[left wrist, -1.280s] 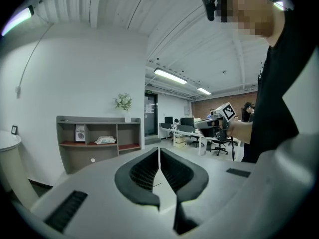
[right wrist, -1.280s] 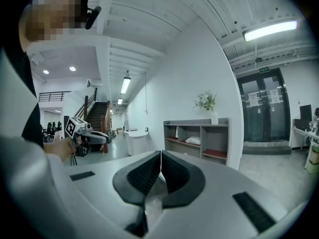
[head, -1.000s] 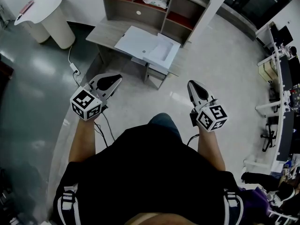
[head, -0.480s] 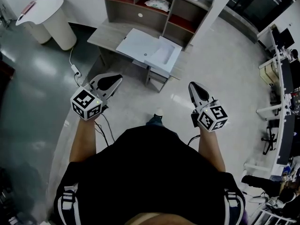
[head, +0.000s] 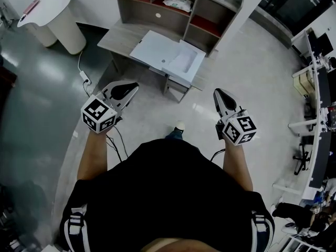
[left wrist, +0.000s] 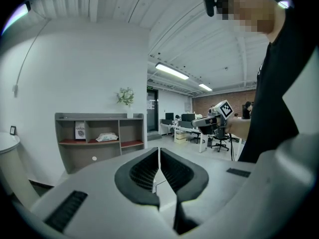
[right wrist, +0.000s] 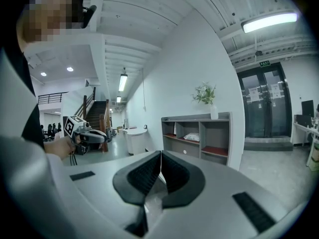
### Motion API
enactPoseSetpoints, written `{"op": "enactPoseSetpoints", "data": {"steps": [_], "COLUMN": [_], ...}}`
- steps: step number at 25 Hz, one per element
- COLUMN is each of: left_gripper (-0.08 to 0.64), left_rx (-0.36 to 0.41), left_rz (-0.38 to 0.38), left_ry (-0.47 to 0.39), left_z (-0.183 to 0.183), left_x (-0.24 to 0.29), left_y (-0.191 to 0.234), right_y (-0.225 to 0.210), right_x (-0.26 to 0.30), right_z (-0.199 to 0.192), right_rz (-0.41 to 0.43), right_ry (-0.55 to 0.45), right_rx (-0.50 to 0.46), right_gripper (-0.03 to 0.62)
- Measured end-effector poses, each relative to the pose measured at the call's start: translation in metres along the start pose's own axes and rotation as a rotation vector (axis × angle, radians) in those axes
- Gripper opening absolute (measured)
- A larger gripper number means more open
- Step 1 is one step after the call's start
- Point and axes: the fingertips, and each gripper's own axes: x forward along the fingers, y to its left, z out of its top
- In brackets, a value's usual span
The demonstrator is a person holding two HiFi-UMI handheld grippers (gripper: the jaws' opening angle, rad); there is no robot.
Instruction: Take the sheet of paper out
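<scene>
1. Sheet of paper is not in hand. The left gripper (head: pixel 132 87) and right gripper (head: pixel 218 94) both have their jaws pressed together with nothing between them. They are held out front over bare floor, well apart from each other.
2. Risk: jaws arriving closed would only shove or crease the sheet. They need to be opened before contact.
3. The floor between the person and the desk (head: pixel 118 35) is open and glossy. A cable (head: pixel 84 88) runs across it below the left gripper toward the desk's left side. That's a trip or snag hazard if the approach drifts left. The foot (head: pixel 180 125) is clear of it.
4. A white flat unit (head: pixel 152 46) lies on the desk with its near corner at the front edge. The sheet is probably the paler rectangle (head: pixel 181 62) in the unit's recessed right part, but it's too small to confirm.
5. Risk: a thin sheet lying flat in a recess offers little edge to pinch, so it could slip, buckle or tear. A hard pull could also drag the unit toward the desk edge.
6. The shelf unit (head: pixel 210 20) stands right behind the white unit and blocks any reach-over. The free pull direction is back toward the person.
7. There is open room to the right of the desk. The round white stand (head: pixel 58 20) to the left and the office desks (head: pixel 315 88) far right are well apart from the path.
</scene>
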Motion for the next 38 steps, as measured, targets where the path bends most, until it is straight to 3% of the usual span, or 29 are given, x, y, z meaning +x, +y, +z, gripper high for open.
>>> {"op": "enactPoseSetpoints", "data": {"steps": [38], "left_gripper": [0.032], "left_rx": [-0.025], "left_rz": [0.032], "left_ry": [0.065], "left_z": [-0.001], "left_x": [0.093], "left_y": [0.038], "right_y": [-0.097], "right_x": [0.07], "right_z": [-0.008], "right_rz": [0.057], "right_ry": [0.039], "right_rx": [0.027], "right_gripper": [0.014]}}
